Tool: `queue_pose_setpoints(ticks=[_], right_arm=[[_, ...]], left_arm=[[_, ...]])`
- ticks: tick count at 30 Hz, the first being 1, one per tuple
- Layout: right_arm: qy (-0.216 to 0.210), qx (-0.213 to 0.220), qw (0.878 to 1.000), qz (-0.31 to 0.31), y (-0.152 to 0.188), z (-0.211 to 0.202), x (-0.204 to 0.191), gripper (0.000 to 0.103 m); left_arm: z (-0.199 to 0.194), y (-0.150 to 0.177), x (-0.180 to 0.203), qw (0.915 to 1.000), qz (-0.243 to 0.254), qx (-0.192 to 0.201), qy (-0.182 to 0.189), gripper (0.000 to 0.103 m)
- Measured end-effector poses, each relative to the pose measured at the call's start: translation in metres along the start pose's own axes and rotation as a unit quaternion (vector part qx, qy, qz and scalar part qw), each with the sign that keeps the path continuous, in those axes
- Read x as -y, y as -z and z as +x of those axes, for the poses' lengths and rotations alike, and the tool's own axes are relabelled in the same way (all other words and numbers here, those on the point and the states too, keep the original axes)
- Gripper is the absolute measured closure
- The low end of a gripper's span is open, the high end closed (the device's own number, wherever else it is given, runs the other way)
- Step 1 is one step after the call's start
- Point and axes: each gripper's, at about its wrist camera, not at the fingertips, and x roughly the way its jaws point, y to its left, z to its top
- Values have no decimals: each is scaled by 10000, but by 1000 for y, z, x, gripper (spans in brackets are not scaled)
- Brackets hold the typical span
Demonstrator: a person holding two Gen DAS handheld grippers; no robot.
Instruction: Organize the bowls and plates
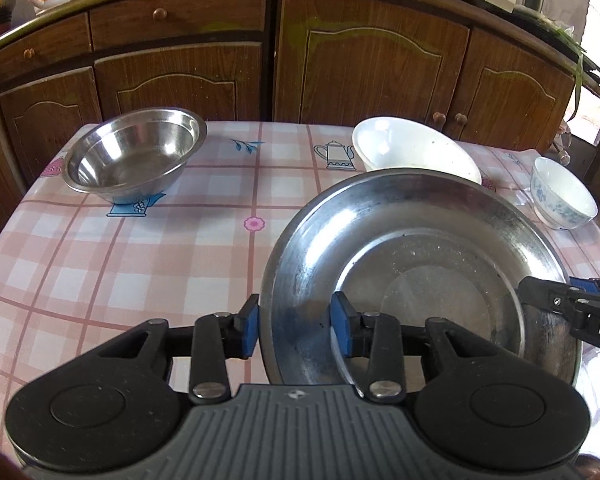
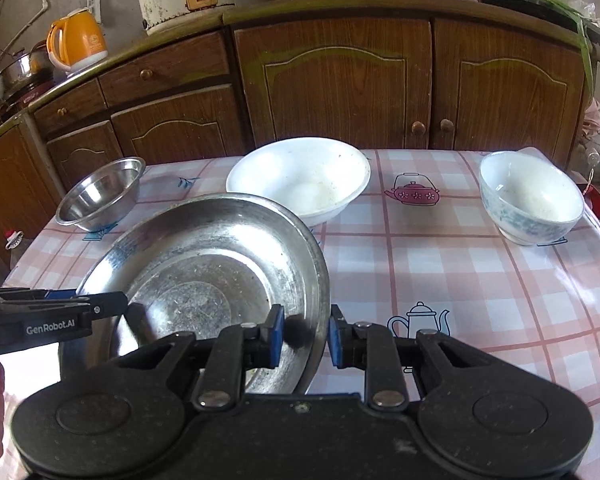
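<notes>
**Steel plate held by both rims above the checked tablecloth**

The left gripper pinches the near-left rim of the wide stainless steel plate, one blue pad outside the rim and one on the sloping inner wall. The right gripper pinches the opposite rim in the same way. The plate sits tilted between them and appears lifted just clear of the tablecloth, in front of the large white bowl.

Judging from its look, the plate is thin sheet steel: stiff, fairly light, not fragile, but smooth and slippery under rubber pads. Its broad, shallow shape gives a one-sided hold a long lever, so two holds on opposite rims suit it well. The rim is the only place to hold; the flat centre offers nothing to pinch.

A steel bowl stands at the far left of the table and a small blue-patterned bowl at the far right, both well apart from the plate. The white bowl looks ceramic or glass and would chip if the steel rim knocks it.
</notes>
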Motion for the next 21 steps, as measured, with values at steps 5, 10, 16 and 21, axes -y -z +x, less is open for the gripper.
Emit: queue_pose_setpoints(ticks=[5,10,16,21], right_arm=[[-13,150,9999,-38,-6,-21,-4,74],[-29,311,9995,-40,-9,-44,-7,74],[-69,457,9989,-6,-11,-67,-10,74],[-72,544,9985,-28,-11,-82,-14,74]], left_arm=[[-21,-6,4,9999,6,138,-36,66],[-45,-8,9,9995,77,288,-79,66],[-69,-7,12,9988,131,458,-146,66],[-82,-5,13,9983,135,533,-192,66]])
